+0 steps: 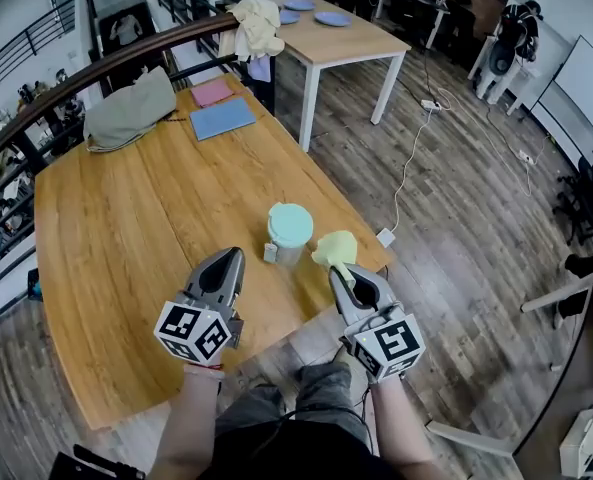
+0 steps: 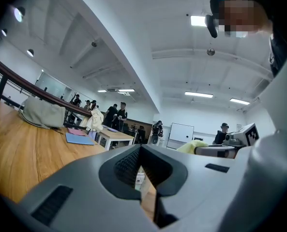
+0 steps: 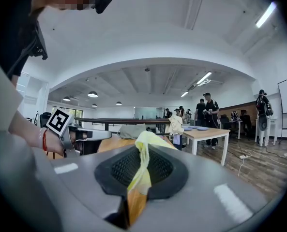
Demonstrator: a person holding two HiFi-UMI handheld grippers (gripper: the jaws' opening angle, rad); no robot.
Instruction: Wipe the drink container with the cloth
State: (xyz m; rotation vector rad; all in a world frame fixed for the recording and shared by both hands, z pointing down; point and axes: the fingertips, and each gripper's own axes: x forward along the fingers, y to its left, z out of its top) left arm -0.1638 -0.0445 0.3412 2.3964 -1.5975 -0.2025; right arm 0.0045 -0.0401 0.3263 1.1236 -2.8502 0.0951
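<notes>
Wooden desk (image 1: pixel 126 228), lidded drink container (image 1: pixel 289 233) near its front edge, grey bag (image 1: pixel 129 111), pink sheet (image 1: pixel 212 92), blue sheet (image 1: pixel 222 118) at the far end

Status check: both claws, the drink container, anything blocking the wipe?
Left claw shut, empty. Right claw shut on yellow cloth. Drink container upright on table, ahead between both claws. Nothing blocking it.

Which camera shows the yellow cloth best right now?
The right gripper view: the yellow cloth is pinched between the right gripper's shut jaws. The head view shows it bunched at that gripper's tip; the left gripper view catches only a corner.
</notes>
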